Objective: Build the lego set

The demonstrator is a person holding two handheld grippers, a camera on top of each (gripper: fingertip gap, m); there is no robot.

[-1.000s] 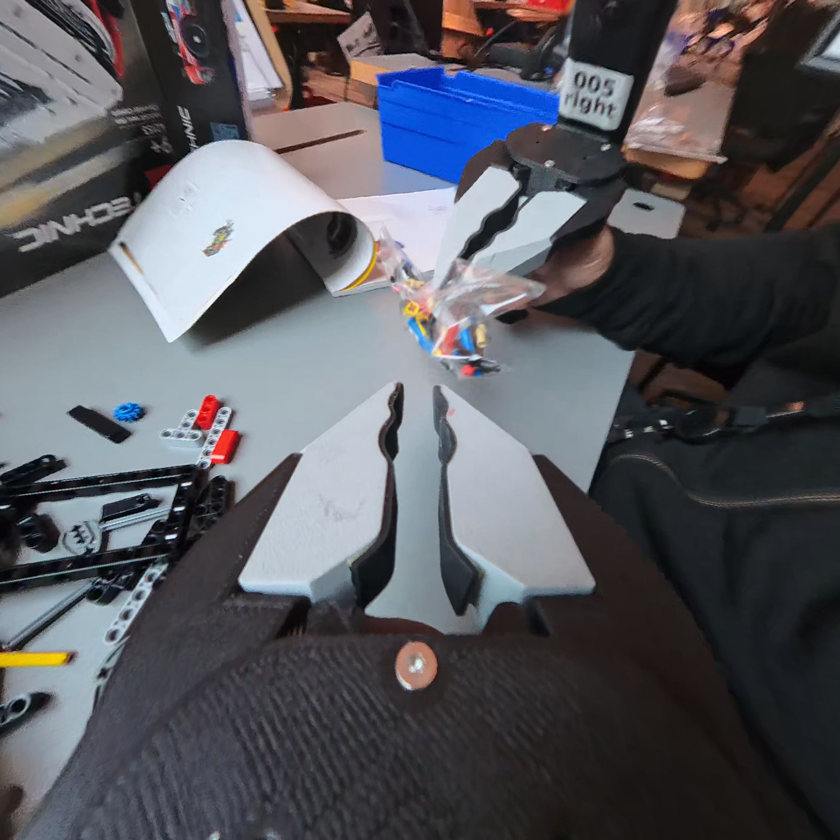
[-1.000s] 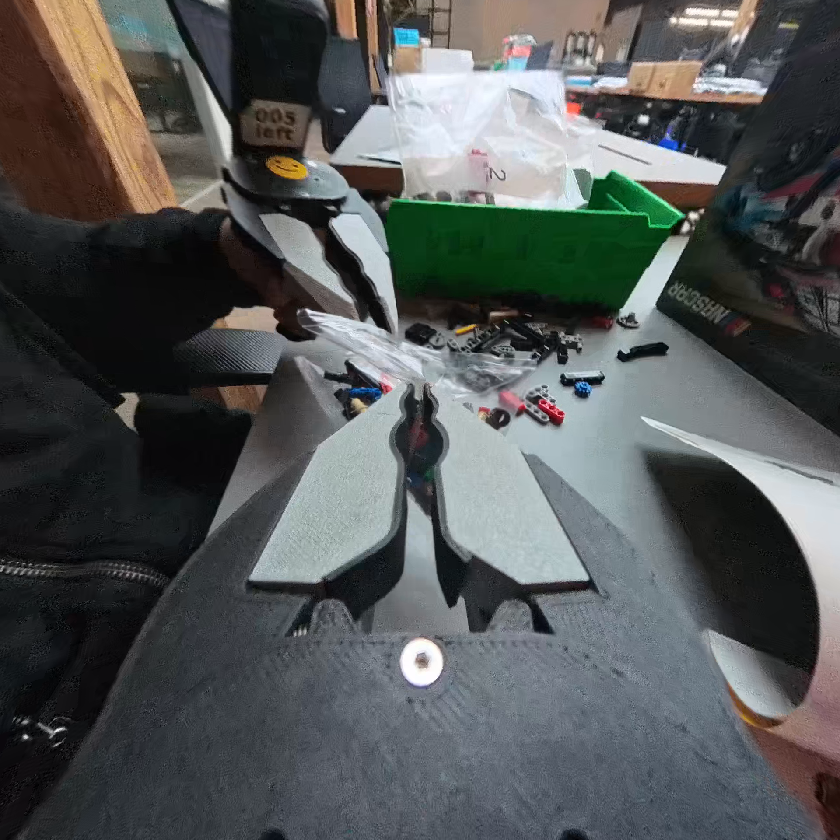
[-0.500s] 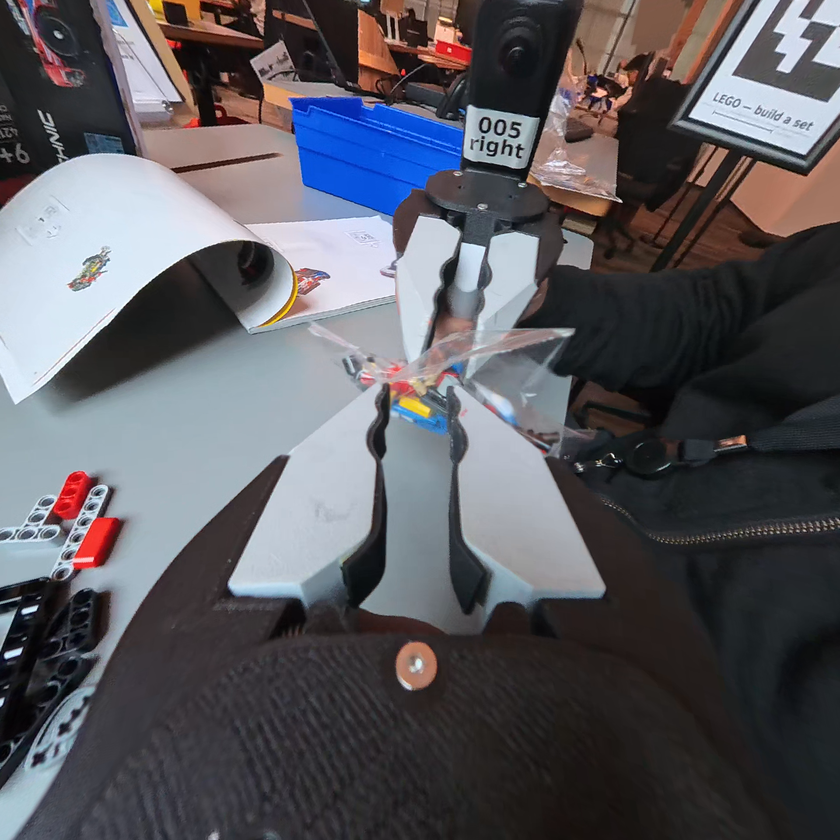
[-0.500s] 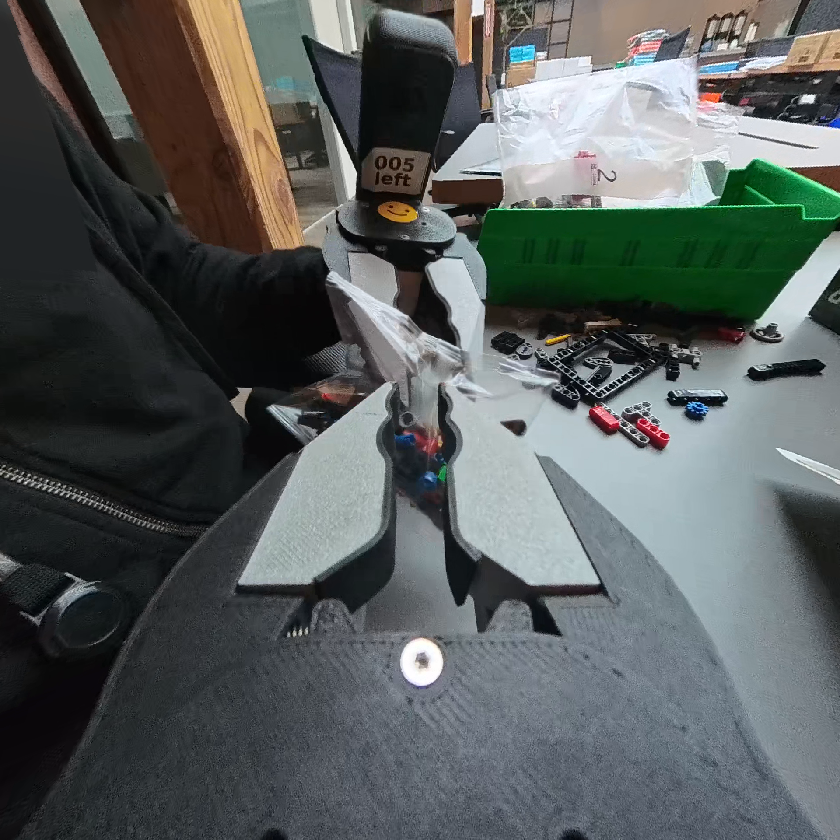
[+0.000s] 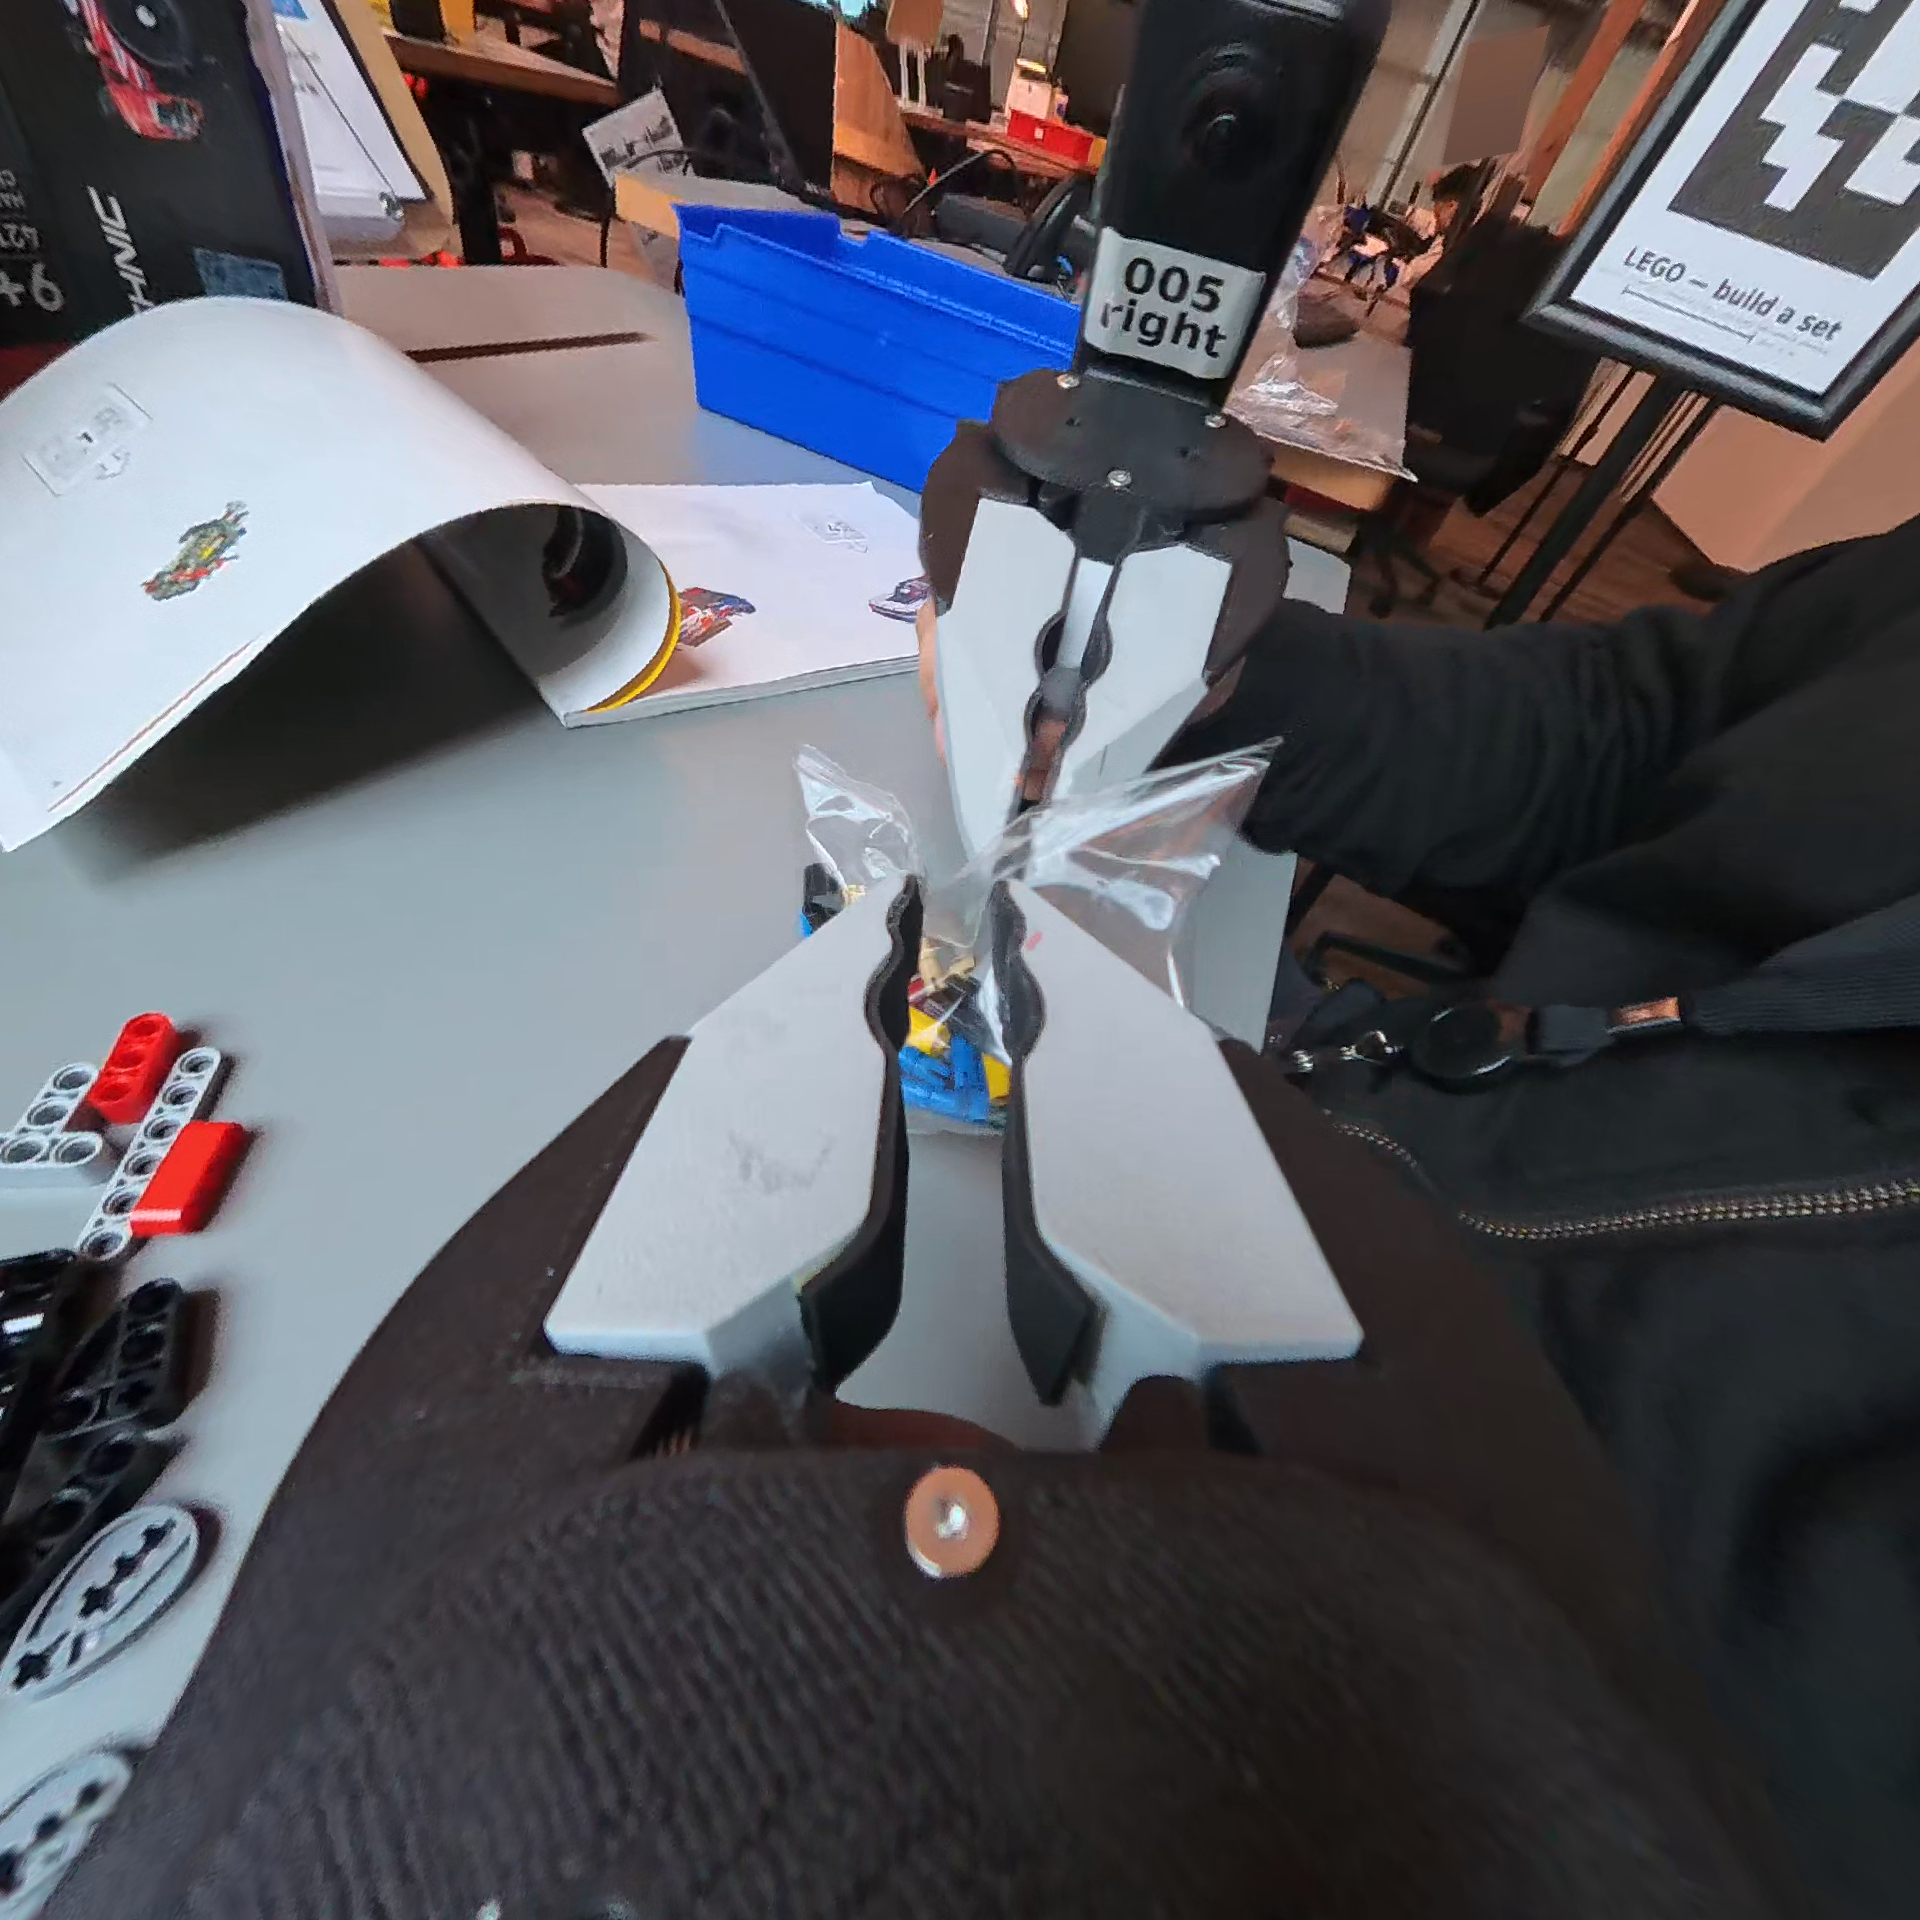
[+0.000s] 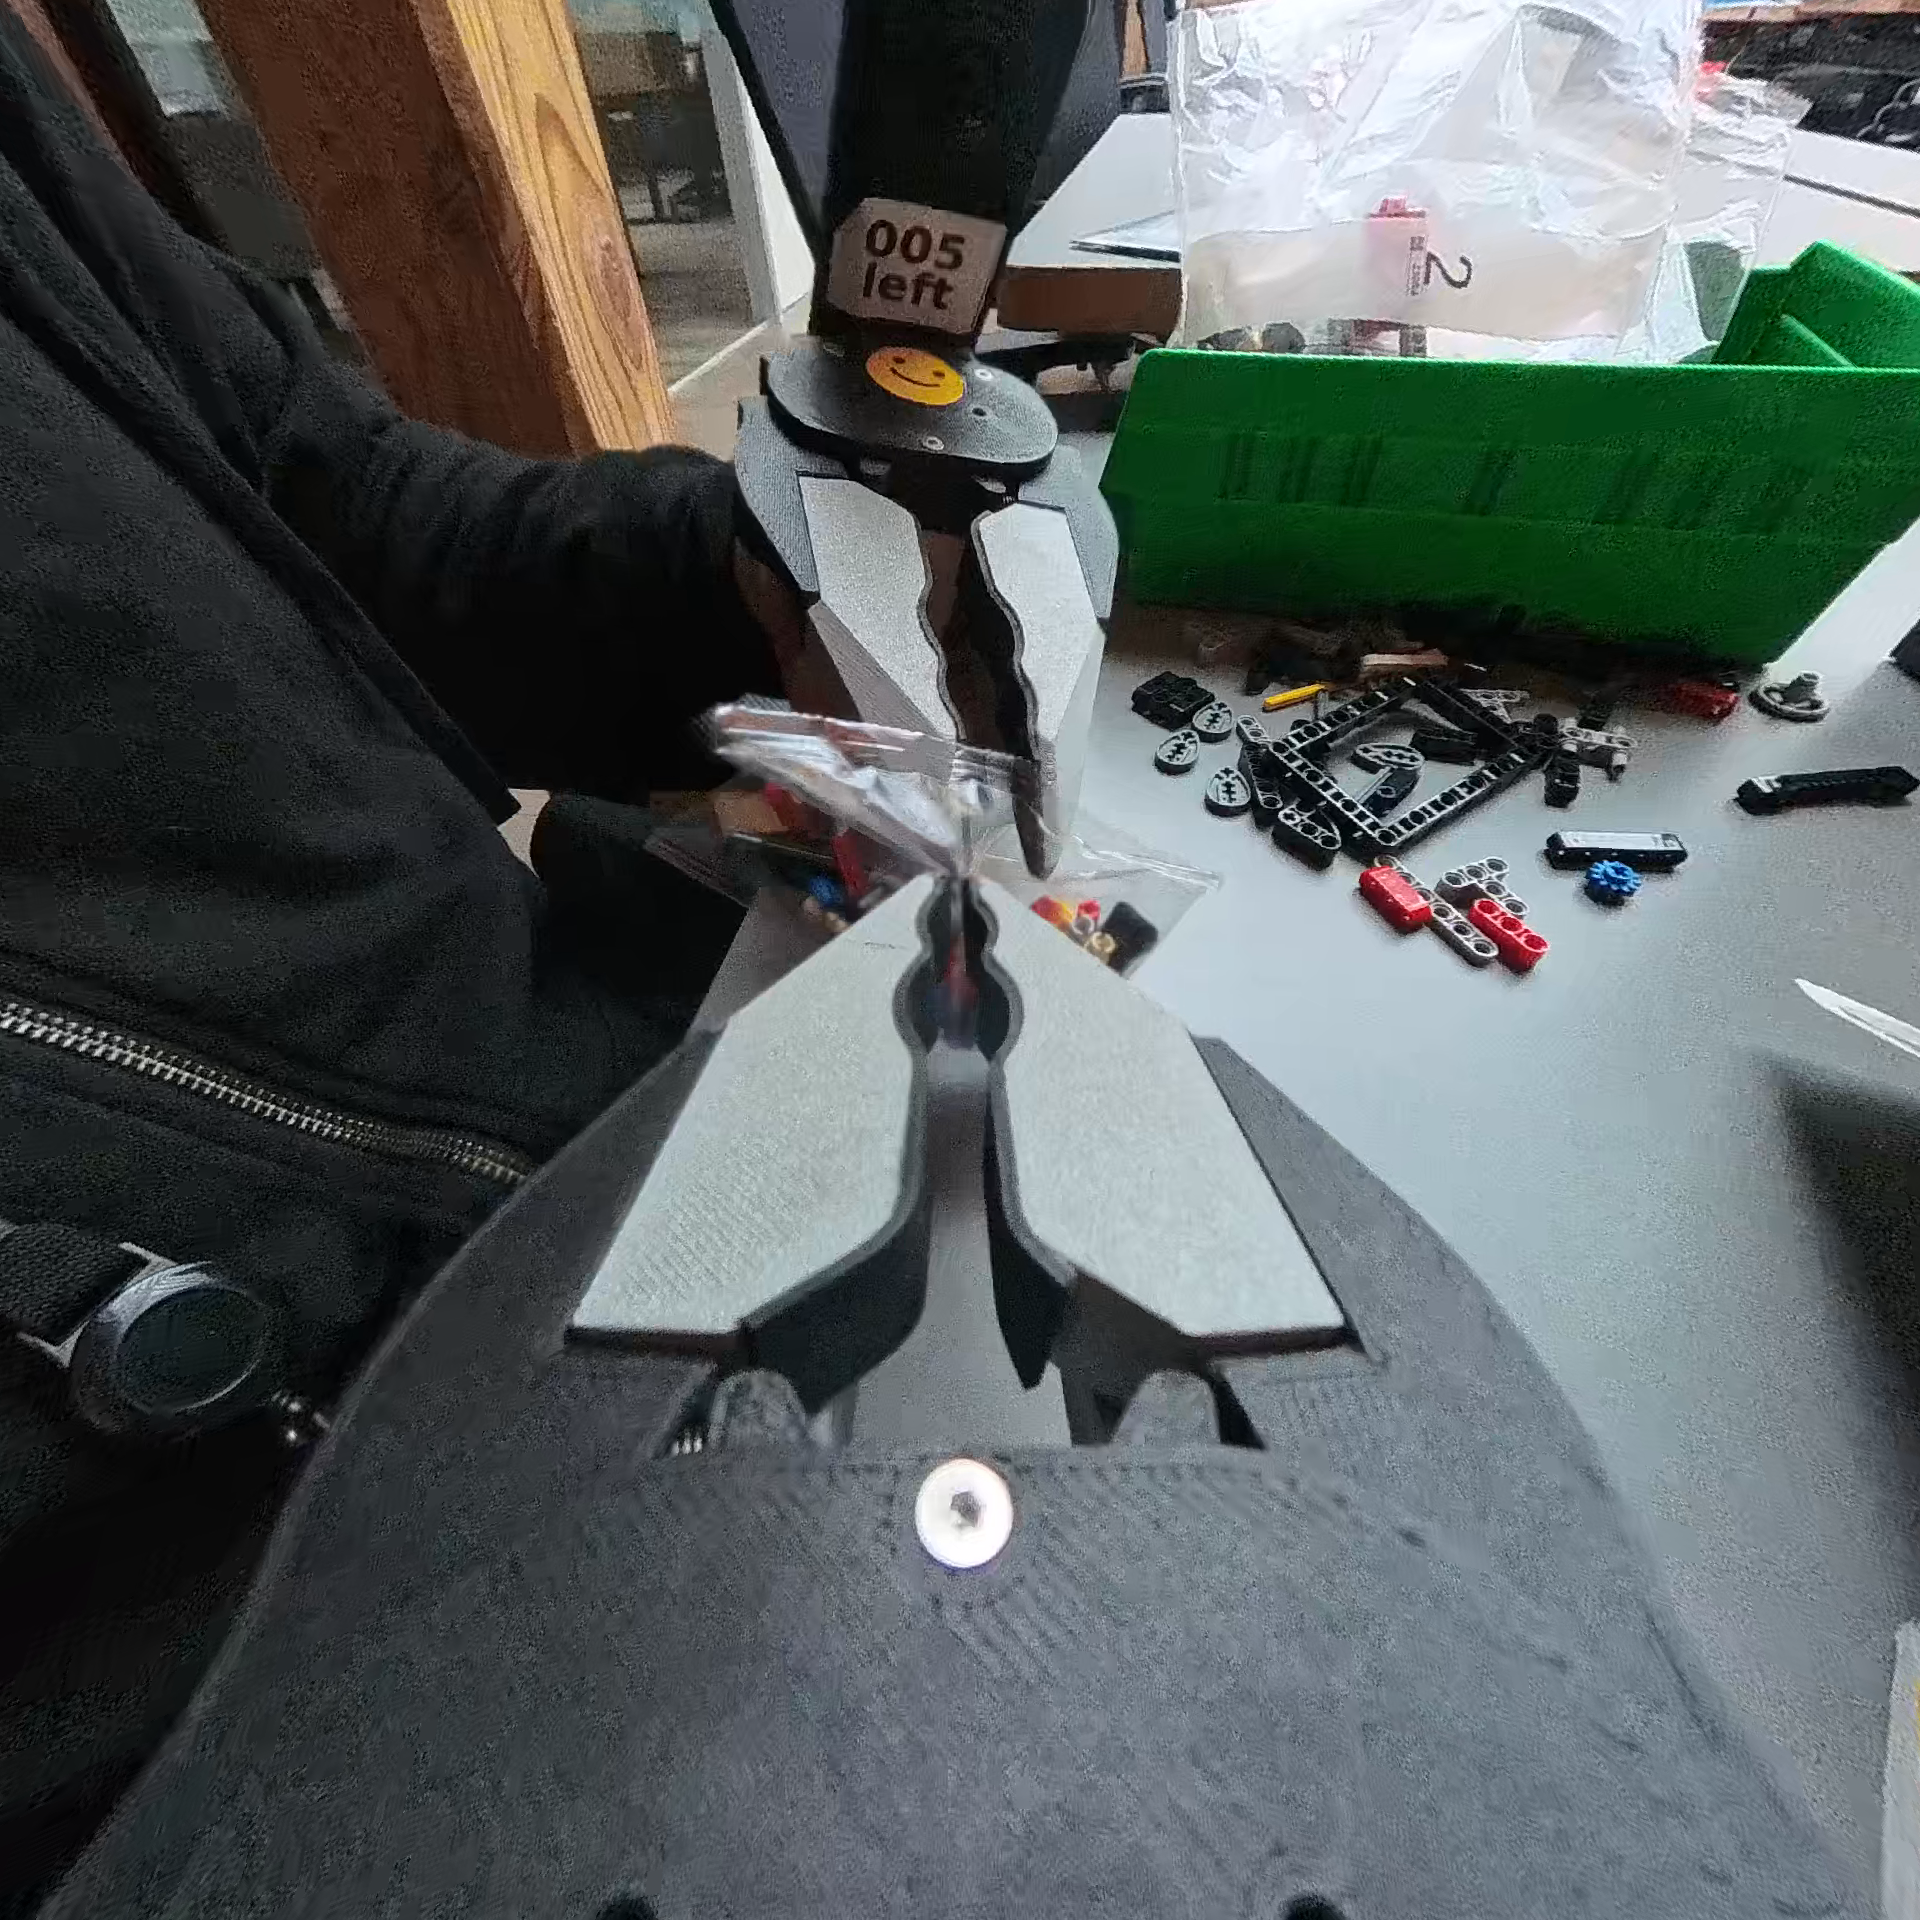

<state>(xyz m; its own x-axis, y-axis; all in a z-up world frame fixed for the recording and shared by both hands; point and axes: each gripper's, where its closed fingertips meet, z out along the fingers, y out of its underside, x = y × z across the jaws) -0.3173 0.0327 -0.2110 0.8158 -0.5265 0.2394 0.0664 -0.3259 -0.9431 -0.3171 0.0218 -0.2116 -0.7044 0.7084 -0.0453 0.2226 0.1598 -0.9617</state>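
A small clear plastic bag [image 5: 1122,831] of coloured lego parts hangs just above the grey table [image 5: 468,935] near its edge. My right gripper [image 6: 961,888] is shut on the bag's top [image 6: 862,769]; in the left wrist view it [image 5: 1023,805] points down from above. My left gripper [image 5: 951,899] faces it, jaws a narrow gap apart, with the bag's twisted plastic and parts between the fingers. It also shows in the right wrist view [image 6: 1003,821].
An open instruction booklet [image 5: 312,540], a blue bin [image 5: 862,343] and the set's box [image 5: 125,156] stand behind. A green bin [image 6: 1455,540] holds a large clear bag [image 6: 1434,156]. A black frame assembly [image 6: 1392,758] and red and grey beams [image 6: 1455,914] lie before it.
My left gripper swung toward the bag, opened wider, then narrowed around it. My right gripper raised the bag and turned to face the left one.
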